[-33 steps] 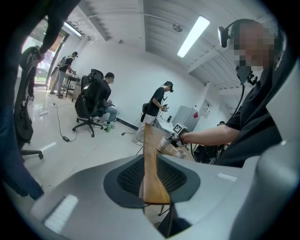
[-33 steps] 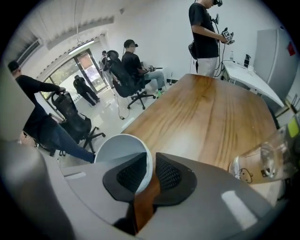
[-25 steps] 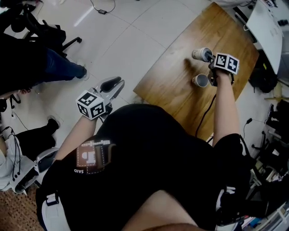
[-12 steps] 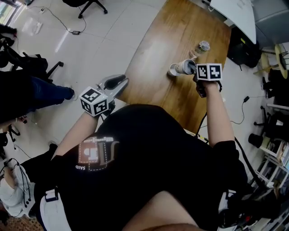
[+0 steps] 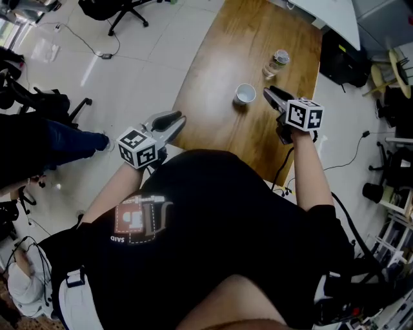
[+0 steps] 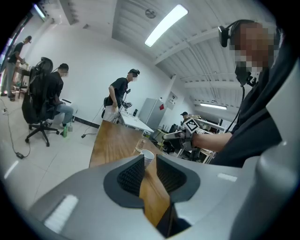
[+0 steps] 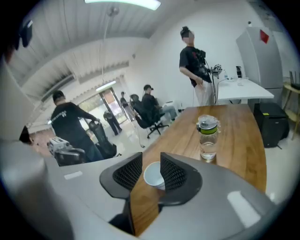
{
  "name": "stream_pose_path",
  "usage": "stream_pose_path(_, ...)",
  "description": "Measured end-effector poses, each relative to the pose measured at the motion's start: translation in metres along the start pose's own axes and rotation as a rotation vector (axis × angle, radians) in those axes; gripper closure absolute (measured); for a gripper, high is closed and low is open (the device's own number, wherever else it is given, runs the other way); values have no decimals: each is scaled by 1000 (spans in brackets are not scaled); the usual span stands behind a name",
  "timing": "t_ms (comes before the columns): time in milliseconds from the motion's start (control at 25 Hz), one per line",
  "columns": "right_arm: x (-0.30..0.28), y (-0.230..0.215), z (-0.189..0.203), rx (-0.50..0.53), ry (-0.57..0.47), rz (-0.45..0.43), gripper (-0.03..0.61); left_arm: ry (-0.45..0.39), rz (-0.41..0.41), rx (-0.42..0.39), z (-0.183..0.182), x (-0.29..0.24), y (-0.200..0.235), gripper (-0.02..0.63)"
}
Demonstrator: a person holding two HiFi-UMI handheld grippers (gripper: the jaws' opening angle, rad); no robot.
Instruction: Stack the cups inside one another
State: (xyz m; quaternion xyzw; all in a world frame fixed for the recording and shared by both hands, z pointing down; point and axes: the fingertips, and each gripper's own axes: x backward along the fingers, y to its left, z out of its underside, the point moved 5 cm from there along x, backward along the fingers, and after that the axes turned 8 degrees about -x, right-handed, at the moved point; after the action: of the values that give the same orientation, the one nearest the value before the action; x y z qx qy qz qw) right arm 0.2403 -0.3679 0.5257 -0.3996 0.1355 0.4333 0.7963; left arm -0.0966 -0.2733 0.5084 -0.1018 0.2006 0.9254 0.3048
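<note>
A single white cup (image 5: 245, 94) stands upright on the wooden table (image 5: 213, 64); no second cup shows apart from it. My right gripper (image 5: 270, 94) hovers just right of it, a small gap away. Its jaws are opening and hold nothing. In the right gripper view the cup (image 7: 153, 176) shows beyond the right gripper (image 7: 151, 160), on the table and free of the pads. My left gripper (image 5: 170, 120) hangs at the table's near left edge, jaws a narrow gap apart and empty. From the left gripper (image 6: 150, 160) the cup (image 6: 148, 155) shows far ahead.
A clear water bottle with a green band (image 5: 275, 63) stands on the table behind the cup, also seen as the bottle (image 7: 207, 138). Office chairs (image 5: 122, 9) and people (image 7: 193, 65) stand on the floor around. A black bag (image 5: 342, 55) sits beyond the table's right end.
The right gripper carried one cup, lying sideways, to the cup on the table, let go and drew back to the right. The left gripper edged toward the table.
</note>
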Motion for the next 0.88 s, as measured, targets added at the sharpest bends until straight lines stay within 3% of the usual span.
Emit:
stream_pose_path(120, 60, 10, 16, -35, -135, -94, 506, -37, 35, -14, -17, -14, -3, 535)
stream_pose_path(240, 107, 9, 48, -59, -253, -79, 561, -81, 92, -32, -36, -35, -10, 535)
stream_pose_path(320, 128, 5, 74, -100, -318, -56, 565, -104, 138, -42, -45, -51, -18, 534)
stream_pose_path(600, 154, 12, 157, -231, -367, -72, 565, -85, 231, -47, -31, -74, -51, 534)
stream_pose_path(880, 169, 6, 145, -211, -439, -61, 566, -49, 260, -73, -21, -68, -63, 535)
